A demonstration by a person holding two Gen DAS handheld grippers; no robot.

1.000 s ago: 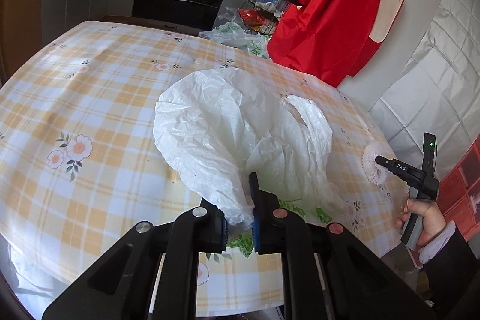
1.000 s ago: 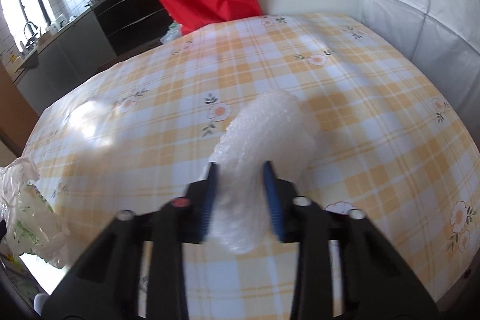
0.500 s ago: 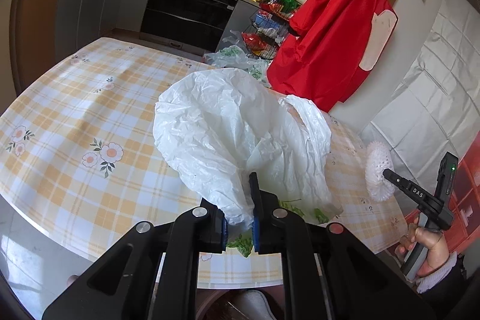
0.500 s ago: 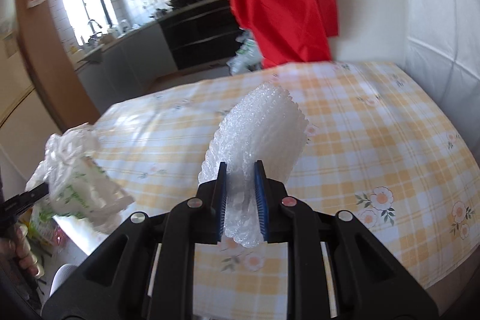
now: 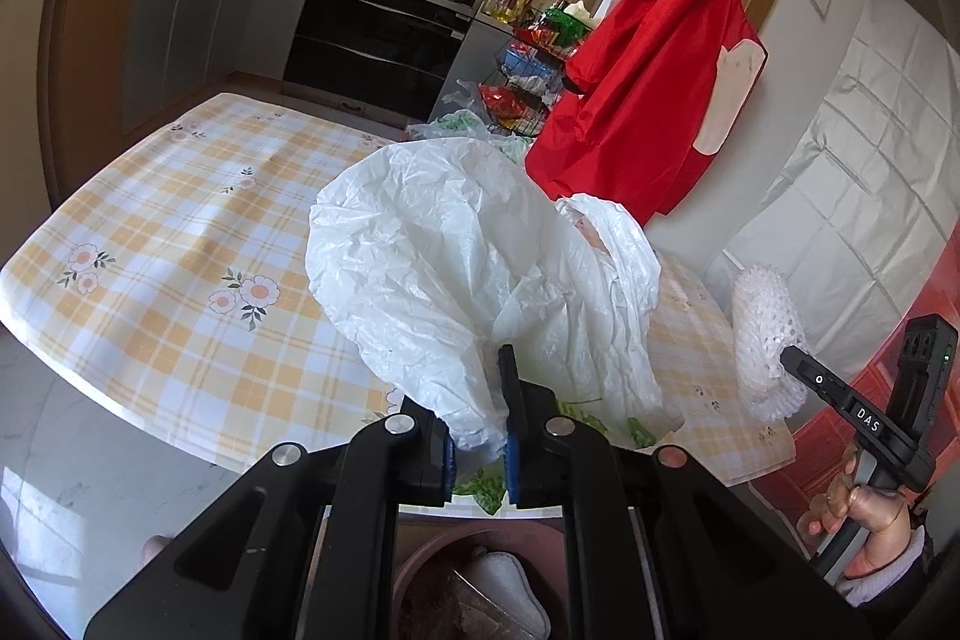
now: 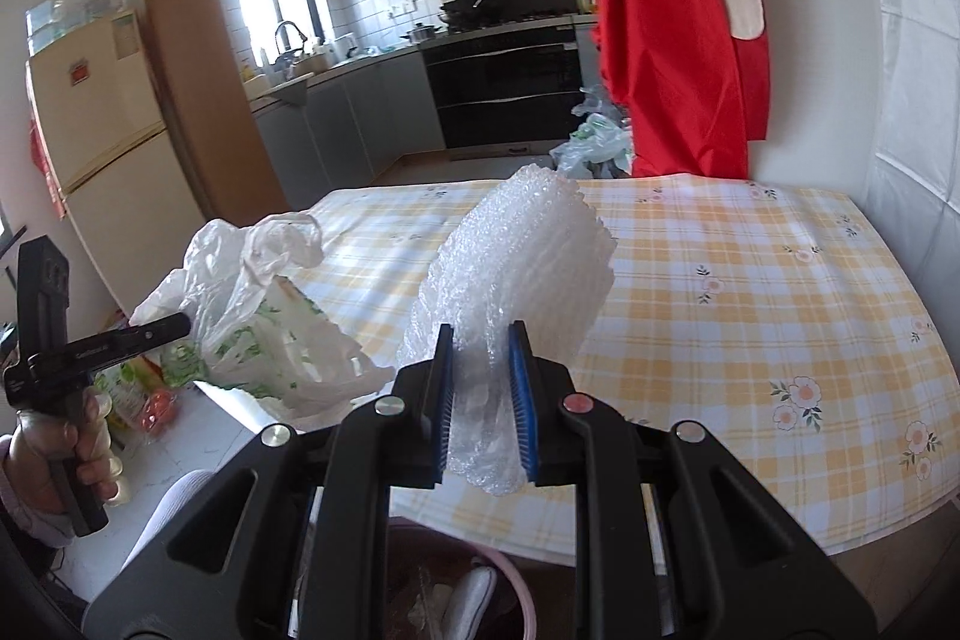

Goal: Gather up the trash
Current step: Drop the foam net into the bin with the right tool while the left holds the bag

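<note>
A: What has the left hand-held gripper [image 5: 478, 436] got?

B: Its blue pads are pinched nearly together on a bunched neck of a white plastic bag [image 5: 480, 274]. The bag balloons up and away from the pads, hanging in the air over the near edge of the counter [image 5: 180, 244] with the yellow checked floral cloth. A handle loop sticks out at the bag's far right, and green print shows along its lower edge.

A: And the right hand-held gripper [image 6: 485, 394]?

B: Clamped on a roll of bubble wrap [image 6: 516, 274]. The jaws stand a little apart, with the squeezed wrap filling the gap. Most of the roll rises out past the fingertips and a short end hangs below the pads.

A: Which way does the roll run?

B: Its long axis follows the fingers roughly, leaning up and to the right in the right wrist view, the scalloped end on top. It is held above the counter's near edge, not touching the cloth.

A: Anything under them?

B: A round brownish bin [image 5: 474, 586] sits below the counter edge, with a white object inside. From the left wrist view, the bubble wrap is off to the right of the bag, apart from it.
</note>
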